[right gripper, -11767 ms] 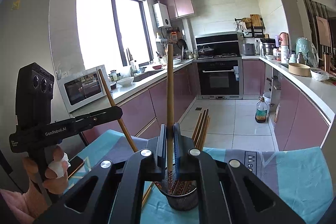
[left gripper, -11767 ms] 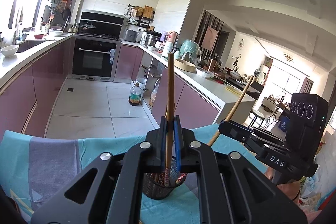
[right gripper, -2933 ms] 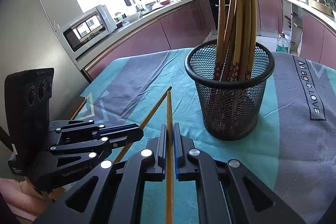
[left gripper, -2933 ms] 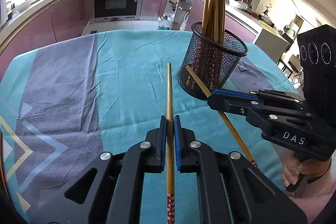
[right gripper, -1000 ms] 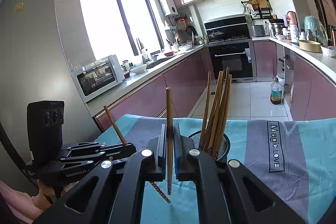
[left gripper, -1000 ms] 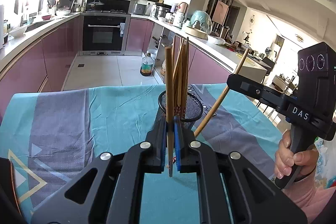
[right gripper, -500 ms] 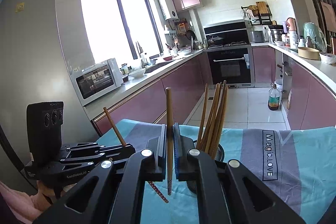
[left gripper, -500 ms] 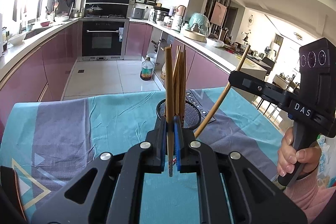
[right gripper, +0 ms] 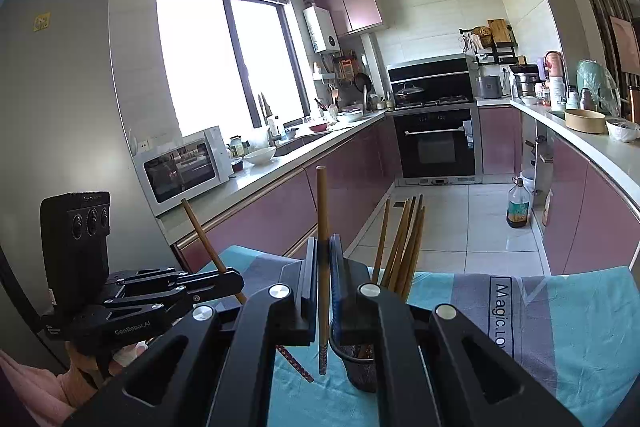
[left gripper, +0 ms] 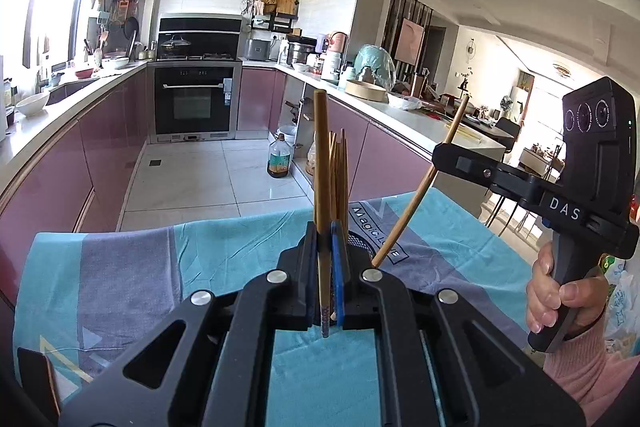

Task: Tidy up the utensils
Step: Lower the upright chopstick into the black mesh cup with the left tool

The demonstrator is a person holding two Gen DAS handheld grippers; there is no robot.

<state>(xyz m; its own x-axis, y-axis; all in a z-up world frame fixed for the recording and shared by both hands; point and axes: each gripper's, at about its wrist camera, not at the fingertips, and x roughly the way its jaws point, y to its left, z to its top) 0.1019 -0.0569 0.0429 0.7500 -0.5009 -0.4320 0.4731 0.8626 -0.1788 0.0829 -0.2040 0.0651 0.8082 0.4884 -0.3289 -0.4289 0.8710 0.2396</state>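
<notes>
My left gripper (left gripper: 324,231) is shut on a wooden chopstick (left gripper: 321,155), held upright with its patterned end hanging below the jaws. Just behind it stands the black mesh holder (left gripper: 360,243), mostly hidden, with several chopsticks (left gripper: 339,179) in it. My right gripper (right gripper: 324,247) is shut on a second upright chopstick (right gripper: 322,211), above and just left of the holder (right gripper: 360,363) and its chopsticks (right gripper: 404,247). Each view shows the other gripper: the right gripper (left gripper: 439,155) grips a slanted chopstick (left gripper: 416,195), and the left gripper (right gripper: 238,281) grips its chopstick (right gripper: 200,231).
A teal and grey tablecloth (left gripper: 224,259) covers the table. Beyond the table's far edge lies a tiled kitchen floor with an oil bottle (left gripper: 279,159), pink cabinets and an oven (left gripper: 194,103). A microwave (right gripper: 184,167) stands on the left counter. A person's hand (left gripper: 556,291) grips the right handle.
Both grippers have risen with their chopsticks, which earlier lay flat on the cloth. The holder now sits lower in both views, largely behind the jaws.
</notes>
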